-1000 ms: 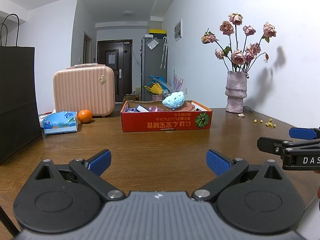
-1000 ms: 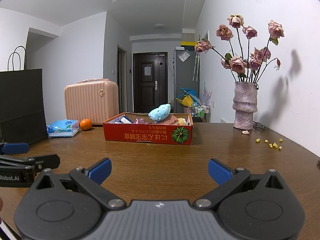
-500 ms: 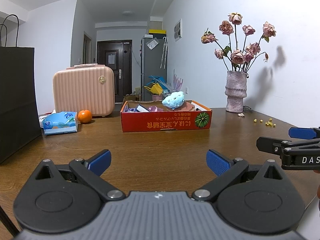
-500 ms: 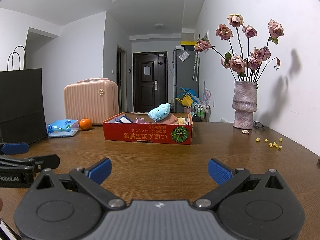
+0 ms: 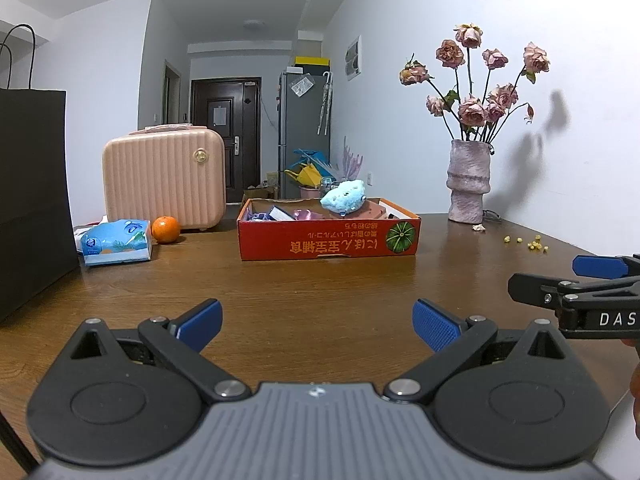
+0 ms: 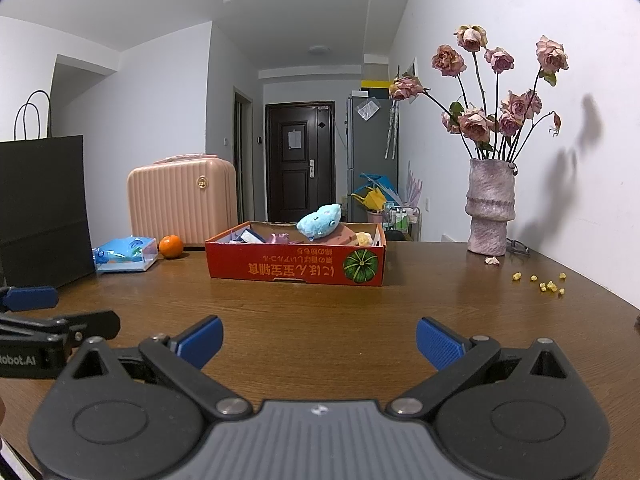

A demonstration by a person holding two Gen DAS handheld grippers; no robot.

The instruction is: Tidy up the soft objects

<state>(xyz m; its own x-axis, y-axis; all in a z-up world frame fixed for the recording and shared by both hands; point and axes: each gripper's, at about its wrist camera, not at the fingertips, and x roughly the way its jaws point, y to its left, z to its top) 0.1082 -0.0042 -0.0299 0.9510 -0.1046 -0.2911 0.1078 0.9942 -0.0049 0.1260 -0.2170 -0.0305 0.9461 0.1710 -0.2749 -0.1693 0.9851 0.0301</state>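
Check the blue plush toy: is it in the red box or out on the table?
In. The blue plush toy sits atop other items inside the open red cardboard box, poking above its rim.

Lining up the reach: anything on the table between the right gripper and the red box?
Nothing: in the right wrist view, only bare wooden table lies between the open right gripper and the red box.

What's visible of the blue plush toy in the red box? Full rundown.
The blue plush toy is light blue, fuzzy, rounded, with small dark dots like eyes. It lies tilted on top of the clutter inside the red cardboard box, rising above the rim, toward the box's right half. No claw touches it; its underside is hidden.
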